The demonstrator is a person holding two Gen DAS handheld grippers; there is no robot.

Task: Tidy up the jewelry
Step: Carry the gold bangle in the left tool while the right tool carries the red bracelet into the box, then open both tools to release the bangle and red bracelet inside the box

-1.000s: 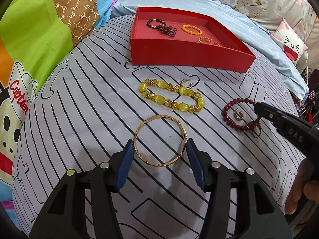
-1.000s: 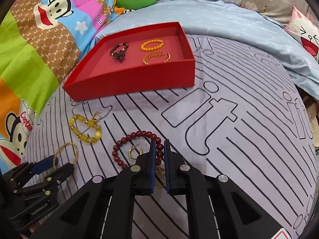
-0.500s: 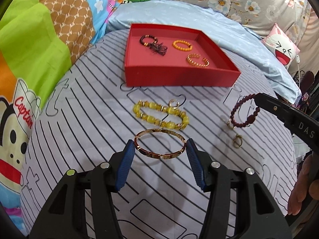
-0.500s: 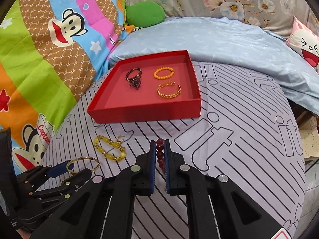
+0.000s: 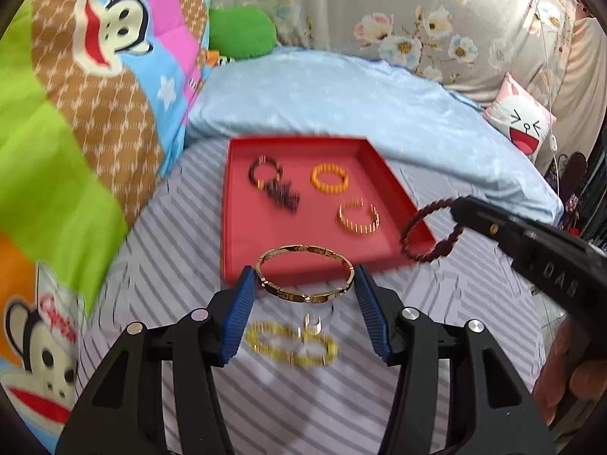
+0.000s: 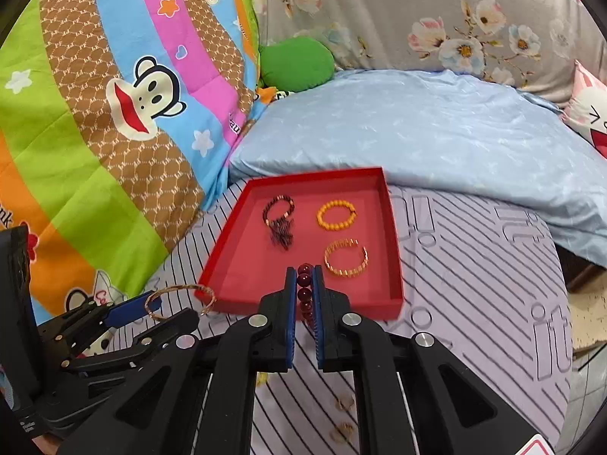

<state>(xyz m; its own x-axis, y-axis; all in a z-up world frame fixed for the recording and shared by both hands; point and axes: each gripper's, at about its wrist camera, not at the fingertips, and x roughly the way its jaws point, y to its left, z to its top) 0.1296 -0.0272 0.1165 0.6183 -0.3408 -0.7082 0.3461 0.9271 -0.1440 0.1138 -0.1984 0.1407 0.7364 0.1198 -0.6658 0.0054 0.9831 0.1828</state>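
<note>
My left gripper (image 5: 305,276) is shut on a gold bangle (image 5: 303,297) and holds it in the air at the near edge of the red tray (image 5: 242,265). My right gripper (image 6: 304,276) is shut on a dark red bead bracelet (image 6: 303,294), also raised over the tray's near edge; it also shows in the left wrist view (image 5: 430,256). In the tray (image 6: 224,265) lie a dark tasselled bracelet (image 6: 279,223), an orange bead bracelet (image 6: 337,216) and a gold cuff (image 6: 346,258). A yellow bead bracelet (image 5: 292,345) lies on the striped cloth below my left gripper.
Small gold earrings (image 6: 343,404) lie on the striped cloth (image 6: 474,284) under my right gripper. A light blue pillow (image 6: 436,132) lies behind the tray, a cartoon quilt (image 6: 95,113) rises on the left, and a pink cushion (image 5: 519,125) sits far right.
Both grippers have lifted their bracelets off the cloth and moved forward to the tray's near edge. The yellow bracelet and earrings stay on the cloth.
</note>
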